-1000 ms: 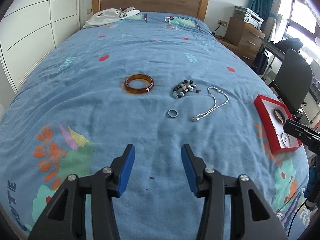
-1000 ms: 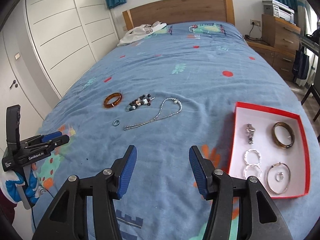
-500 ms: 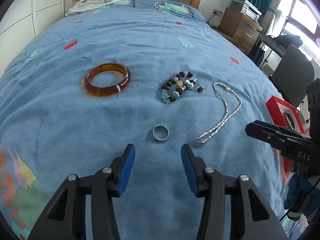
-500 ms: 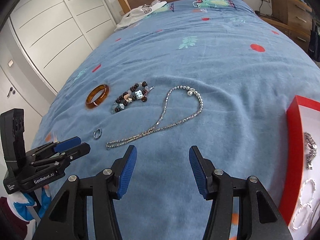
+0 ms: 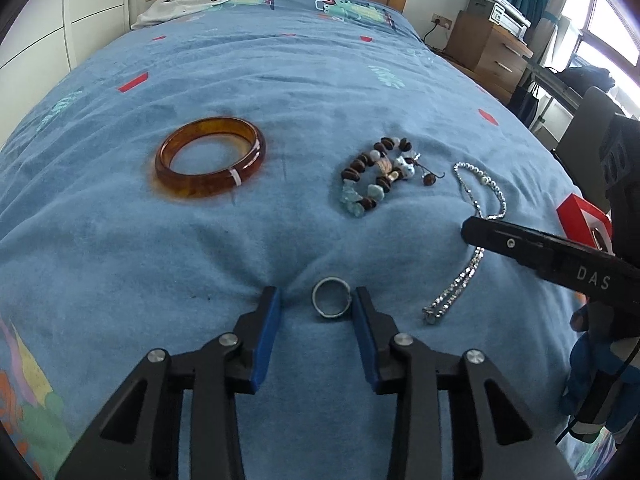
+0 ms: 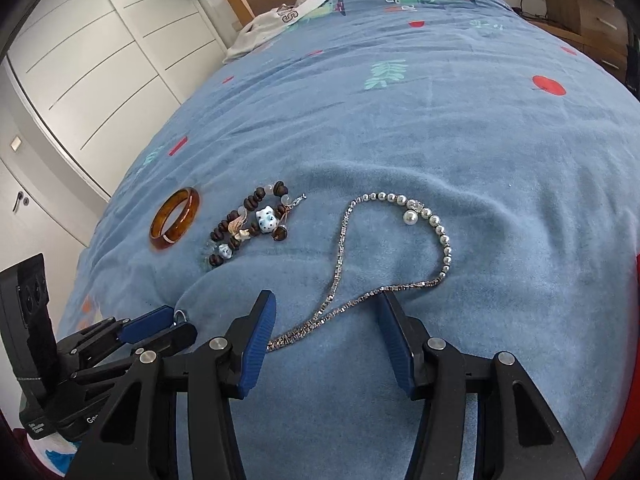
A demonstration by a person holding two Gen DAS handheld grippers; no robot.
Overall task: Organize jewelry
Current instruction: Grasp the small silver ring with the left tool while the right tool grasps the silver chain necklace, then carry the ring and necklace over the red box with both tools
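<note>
- left gripper: blue ribbed pads pressed into the fuzzy blue blanket, jaws have just been closing, thin metal ring lies flat between them; right pad touches its rim, left pad apart, so not clamped.
- right gripper: jaws have just been closing, straddling the doubled strand of the silver chain; pads not pressing it.
- chain: fine links, round pearl-like beads at the far loop.
- glossy amber bangle and bead bracelet lie beyond the ring, apart.
</note>
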